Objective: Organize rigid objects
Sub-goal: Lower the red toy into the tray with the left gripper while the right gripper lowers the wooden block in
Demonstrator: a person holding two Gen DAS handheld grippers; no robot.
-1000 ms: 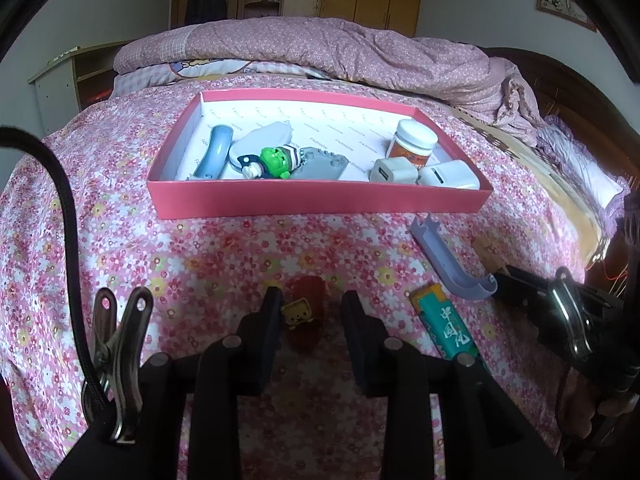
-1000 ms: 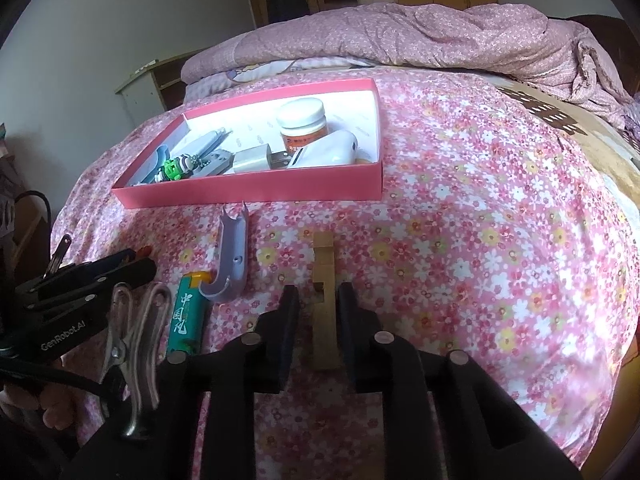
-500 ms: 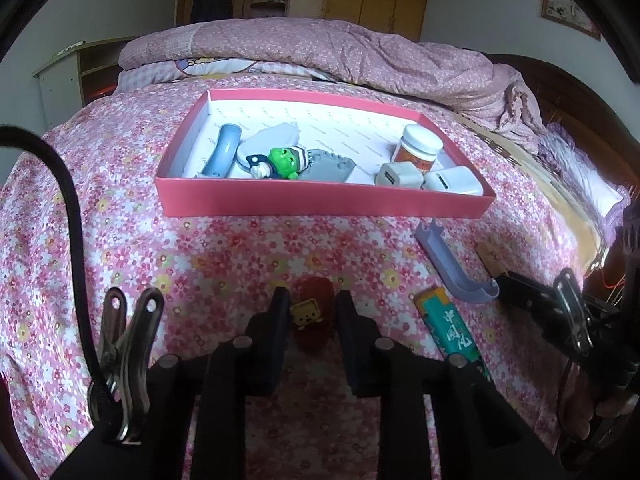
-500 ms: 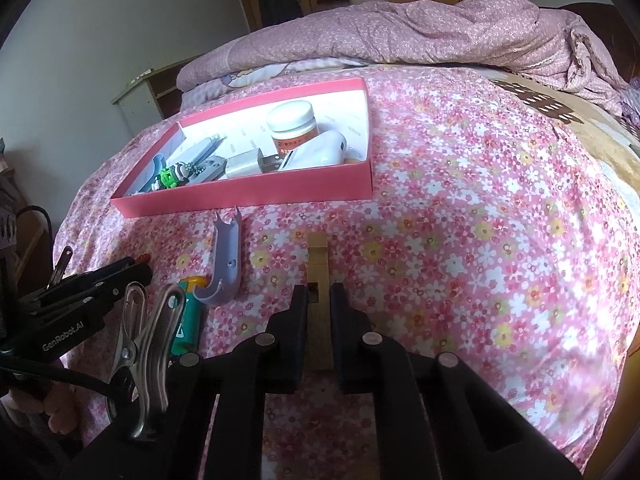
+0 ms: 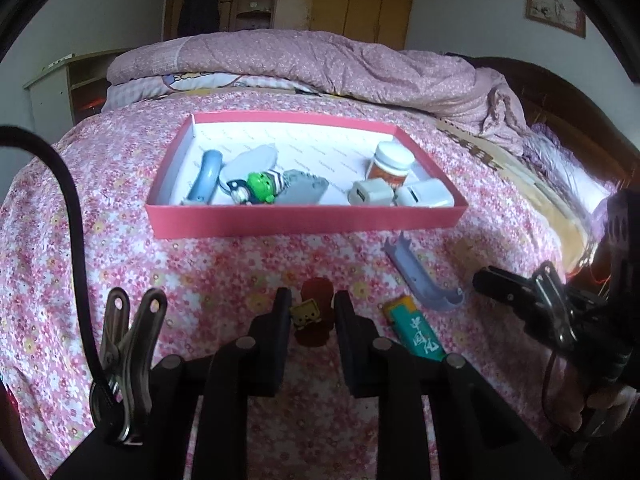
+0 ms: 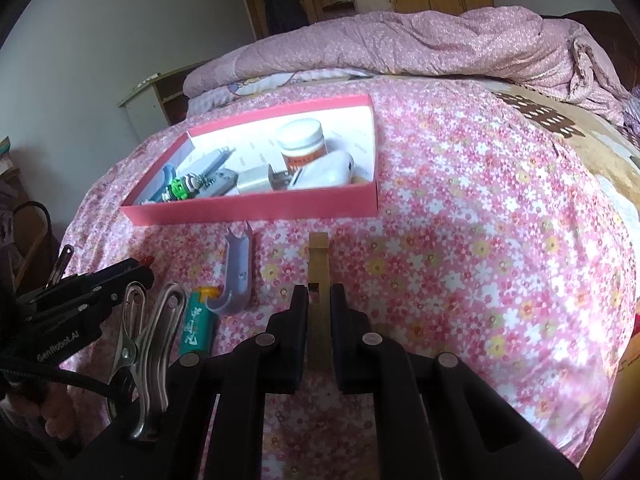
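Note:
A pink tray [image 5: 304,227] on the flowered bedspread holds a blue handle, a green toy, a grey piece, a jar and white chargers; it also shows in the right wrist view [image 6: 256,210]. My left gripper [image 5: 312,306] is shut on a dark red clip with a small yellow figure [image 5: 314,316], low over the bedspread. My right gripper [image 6: 319,298] is shut on a long wooden piece [image 6: 319,280]. A purple hook [image 5: 420,276] [image 6: 237,276] and a green lighter [image 5: 416,334] [image 6: 196,326] lie between the grippers.
A rumpled pink quilt [image 5: 320,64] is piled behind the tray. A dark wooden bed frame [image 5: 560,92] runs along the right. Wardrobes stand at the back and a white shelf [image 5: 52,92] at the left. Flowered bedspread [image 6: 480,240] stretches to the right of the tray.
Both grippers have closed: the left on the red clip, the right on the wooden piece. Both views have risen slightly and the tray sits lower in frame.

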